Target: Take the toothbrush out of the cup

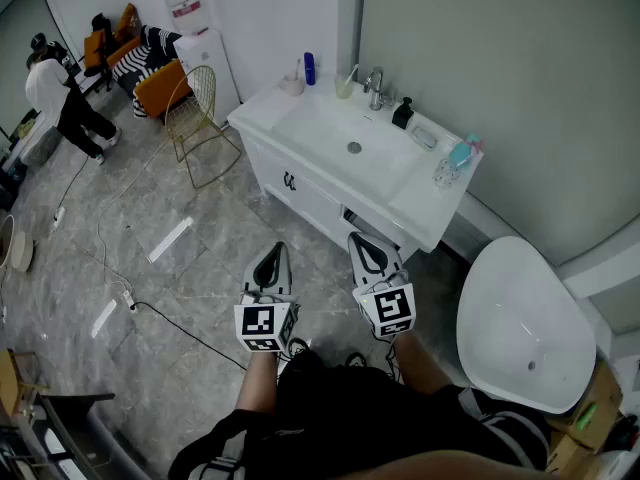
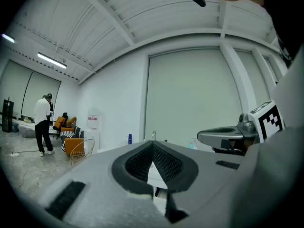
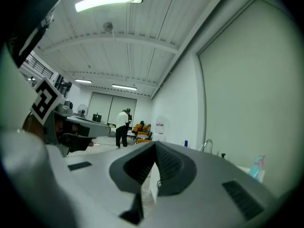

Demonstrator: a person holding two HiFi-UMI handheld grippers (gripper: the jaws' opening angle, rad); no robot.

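Note:
A white vanity (image 1: 420,203) with a sink stands ahead of me. At its right end is a clear cup (image 1: 446,172) holding a blue and pink toothbrush (image 1: 462,151); this cup also shows in the right gripper view (image 3: 258,167). A second, pale cup (image 1: 344,87) with a brush in it stands beside the faucet (image 1: 375,88). My left gripper (image 1: 271,258) and right gripper (image 1: 366,244) hang side by side near my body, well short of the vanity. Both are shut and empty, as the left gripper (image 2: 153,147) and right gripper (image 3: 155,147) show in their own views.
On the vanity are a blue bottle (image 1: 309,68), a black dispenser (image 1: 402,114) and a soap dish (image 1: 424,136). A white toilet (image 1: 520,323) stands to the right, a gold wire chair (image 1: 197,120) to the left. Cables (image 1: 150,313) cross the floor. A person (image 1: 60,98) stands far left.

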